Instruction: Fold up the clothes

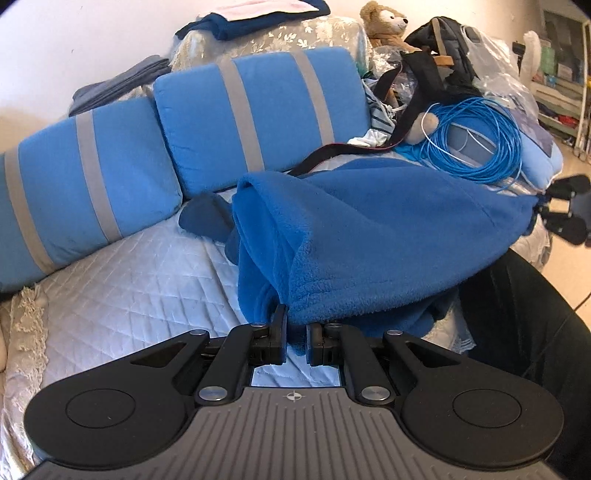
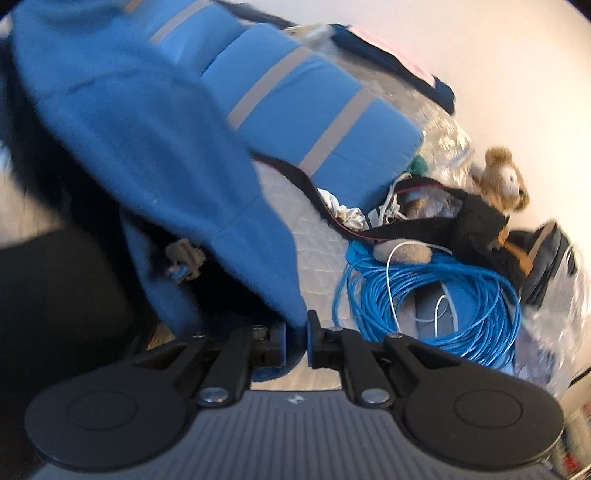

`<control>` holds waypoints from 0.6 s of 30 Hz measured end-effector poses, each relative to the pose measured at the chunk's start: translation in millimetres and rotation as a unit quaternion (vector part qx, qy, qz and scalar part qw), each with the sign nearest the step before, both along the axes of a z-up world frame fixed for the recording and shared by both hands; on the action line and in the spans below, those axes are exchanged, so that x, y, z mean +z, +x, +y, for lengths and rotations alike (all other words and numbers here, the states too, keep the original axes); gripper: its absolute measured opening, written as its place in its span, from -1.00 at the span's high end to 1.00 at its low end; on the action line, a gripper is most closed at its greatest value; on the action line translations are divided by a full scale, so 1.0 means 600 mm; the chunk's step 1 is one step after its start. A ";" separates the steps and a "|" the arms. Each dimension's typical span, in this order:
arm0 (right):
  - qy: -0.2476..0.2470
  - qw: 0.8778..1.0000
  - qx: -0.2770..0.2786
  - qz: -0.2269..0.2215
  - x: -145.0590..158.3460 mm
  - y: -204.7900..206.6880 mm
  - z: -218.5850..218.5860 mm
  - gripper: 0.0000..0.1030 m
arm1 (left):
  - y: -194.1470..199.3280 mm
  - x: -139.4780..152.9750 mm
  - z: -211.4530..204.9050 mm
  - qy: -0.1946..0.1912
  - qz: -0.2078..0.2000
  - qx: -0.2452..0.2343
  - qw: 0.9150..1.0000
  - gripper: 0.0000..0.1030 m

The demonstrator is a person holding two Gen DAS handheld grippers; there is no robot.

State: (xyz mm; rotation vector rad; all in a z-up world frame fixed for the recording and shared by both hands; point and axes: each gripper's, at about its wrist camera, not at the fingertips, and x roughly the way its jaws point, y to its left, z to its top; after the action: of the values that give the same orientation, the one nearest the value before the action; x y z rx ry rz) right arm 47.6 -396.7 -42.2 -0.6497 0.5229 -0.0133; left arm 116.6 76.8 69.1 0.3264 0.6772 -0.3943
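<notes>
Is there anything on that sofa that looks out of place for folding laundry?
Yes. A big coil of blue cable lies on the seat right behind the blue fleece, beside a teddy bear and a black strap. The cable's loose loops could snag the cloth.

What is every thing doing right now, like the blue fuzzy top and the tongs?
Blue fleece garment: bunched, spread between both tongs.
Left tongs: shut on the fleece edge.
Right tongs: nipping the fleece corner.
Blue cable: coiled on the bed.
Teddy bear: sitting upright at the back.
Striped cushions: leaning along the wall.
</notes>
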 end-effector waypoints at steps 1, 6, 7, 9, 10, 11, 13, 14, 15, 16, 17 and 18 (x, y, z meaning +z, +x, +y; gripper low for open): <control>-0.014 1.000 0.000 -0.001 -0.009 -0.001 0.008 0.75 | 0.002 0.004 0.000 -0.003 -0.001 0.001 1.000 0.83; -0.080 0.997 0.003 -0.021 -0.035 0.000 0.043 0.33 | 0.008 0.017 -0.005 -0.011 -0.007 -0.001 1.000 0.83; -0.093 0.995 0.011 -0.025 -0.040 -0.002 0.051 0.32 | 0.009 0.017 -0.008 -0.011 -0.008 -0.002 1.000 0.83; -0.115 0.992 0.029 -0.035 -0.047 -0.008 0.068 0.23 | 0.010 0.018 -0.012 -0.011 -0.009 -0.005 1.000 0.83; -0.128 0.990 0.039 -0.042 -0.051 -0.011 0.078 0.21 | 0.009 0.017 -0.013 -0.011 -0.009 -0.006 1.000 0.83; -0.142 0.987 0.050 -0.048 -0.053 -0.016 0.087 0.18 | 0.009 0.017 -0.015 -0.012 -0.009 -0.007 1.000 0.83; -0.169 0.981 0.072 -0.061 -0.059 -0.026 0.106 0.16 | 0.009 0.016 -0.018 -0.013 -0.009 -0.008 1.000 0.83; -0.183 0.978 0.079 -0.066 -0.061 -0.030 0.114 0.15 | 0.009 0.016 -0.018 -0.014 -0.010 -0.007 1.000 0.83; -0.196 0.974 0.087 -0.070 -0.063 -0.032 0.120 0.15 | 0.010 0.015 -0.018 -0.015 -0.010 -0.007 1.000 0.83; -0.208 0.971 0.095 -0.074 -0.065 -0.035 0.125 0.15 | 0.010 0.015 -0.018 -0.017 -0.009 -0.006 1.000 0.83; -0.219 0.968 0.098 -0.078 -0.067 -0.036 0.128 0.15 | 0.010 0.015 -0.018 -0.019 -0.009 -0.005 1.000 0.83; -0.230 0.965 0.101 -0.081 -0.067 -0.036 0.130 0.15 | 0.010 0.014 -0.018 -0.020 -0.008 -0.004 1.000 0.83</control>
State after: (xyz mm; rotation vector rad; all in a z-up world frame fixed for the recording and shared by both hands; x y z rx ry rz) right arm 25.8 -318.4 -82.7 -1.1447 0.2926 0.0050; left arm 122.8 66.0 77.7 0.2941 0.6510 -0.4128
